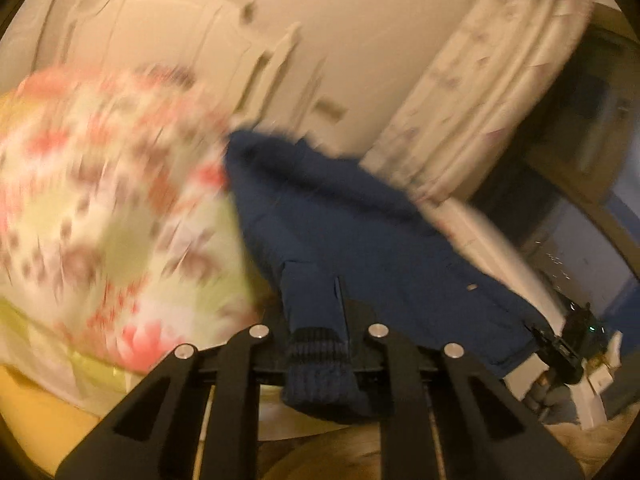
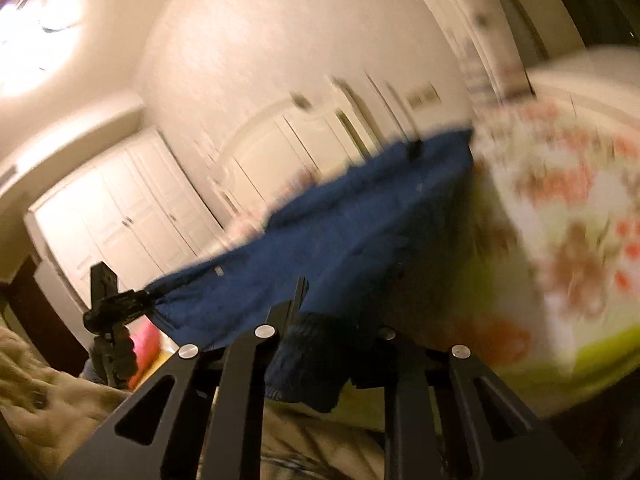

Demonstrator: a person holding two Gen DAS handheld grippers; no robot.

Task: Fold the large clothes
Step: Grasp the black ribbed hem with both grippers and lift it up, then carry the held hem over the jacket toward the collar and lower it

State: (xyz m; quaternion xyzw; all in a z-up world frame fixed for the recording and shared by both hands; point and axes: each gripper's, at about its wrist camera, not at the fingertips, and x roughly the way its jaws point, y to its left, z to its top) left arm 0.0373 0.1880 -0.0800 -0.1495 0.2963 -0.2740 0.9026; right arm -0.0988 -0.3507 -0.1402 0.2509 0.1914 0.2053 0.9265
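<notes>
The blue garment (image 1: 352, 232) hangs in the air between the two tools, pulled out into a long sheet. The left gripper (image 1: 340, 312) has its jaws closed on one ribbed dark cuff (image 1: 320, 364), which bunches and droops below the pinch toward the camera. The right gripper (image 2: 298, 300) likewise has its jaws pressed together on a ribbed cuff (image 2: 308, 360) at the other end, that cuff also sagging under the grip.

From the left wrist view the cloth runs away from the jaws up toward the far middle and spreads rightward and down to the other tool (image 1: 568, 344), seen small at the right edge, clamping the far corner of the fabric. From the right wrist view the same stretch reads as a broad band rising from the near left, where the other tool (image 2: 116, 308) bites the hem, to the far right. So the long axis lies across, from one hand to the other, fairly taut along its top edge. A small pale tag or button (image 1: 472, 287) shows on the fabric.

Just beside the garment is a floral bedcover (image 1: 104, 208) in white, red and yellow-green, badly blurred. Below the jaws lies a tan quilted blanket (image 2: 44, 392). Beyond stand a cream wall (image 2: 280, 32), white cupboard doors (image 2: 116, 220), a patterned curtain (image 1: 480, 92) and a bright ceiling light (image 2: 36, 36).
</notes>
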